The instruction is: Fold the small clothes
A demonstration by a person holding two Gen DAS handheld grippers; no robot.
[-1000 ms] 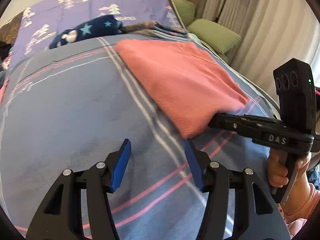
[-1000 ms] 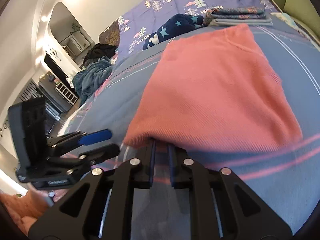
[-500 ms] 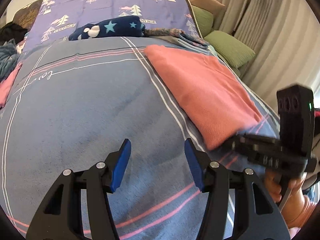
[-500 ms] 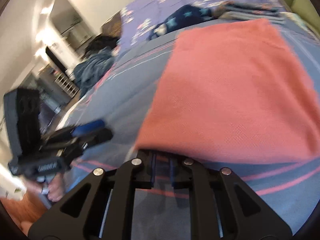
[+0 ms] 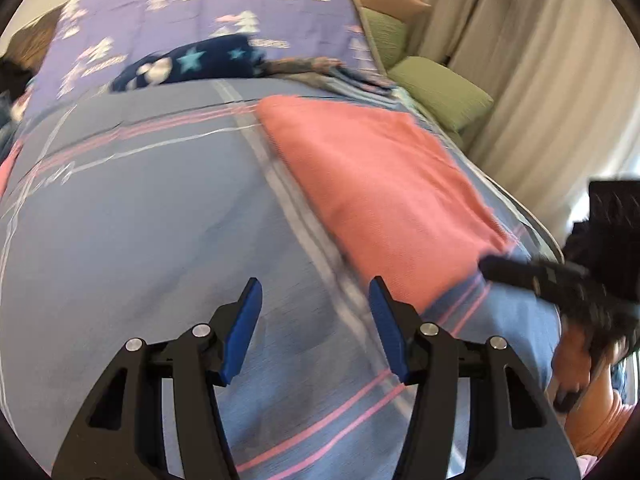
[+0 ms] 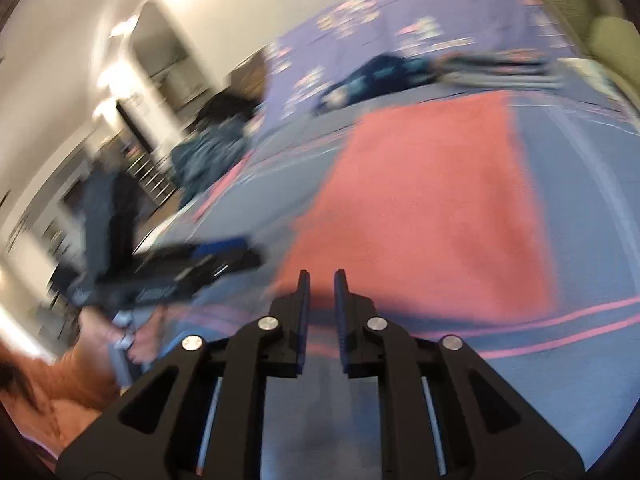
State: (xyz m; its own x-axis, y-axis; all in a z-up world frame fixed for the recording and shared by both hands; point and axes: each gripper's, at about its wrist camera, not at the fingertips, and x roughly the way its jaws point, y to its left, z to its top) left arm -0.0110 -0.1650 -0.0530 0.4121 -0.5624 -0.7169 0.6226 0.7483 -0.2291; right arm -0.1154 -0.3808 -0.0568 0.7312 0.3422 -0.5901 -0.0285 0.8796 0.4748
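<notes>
A folded pink garment (image 5: 380, 192) lies flat on the right side of the blue striped bedspread (image 5: 140, 220). My left gripper (image 5: 315, 284) hovers open over bare bedspread, left of the garment's near corner, with nothing between its blue pads. The right gripper (image 6: 320, 274) sits just short of the garment's (image 6: 432, 200) near edge. Its jaws are a narrow gap apart with nothing in them. In the left wrist view the right gripper (image 5: 492, 266) is blurred beside that near corner, with a hand on its handle. The left gripper (image 6: 224, 250) appears as a blur in the right wrist view.
A navy star-print garment (image 5: 192, 62) and a folded stack of clothes (image 5: 320, 68) lie at the far end, against a purple quilt (image 5: 200, 8). Green cushions (image 5: 440, 92) and curtains (image 5: 540, 80) line the bed's right side. A teal heap of clothes (image 6: 208, 152) sits at the left edge.
The right gripper has drawn back from under the pink garment's near edge, and its fingertips now show in full. The left gripper has drifted slightly and stays open. The garment lies still.
</notes>
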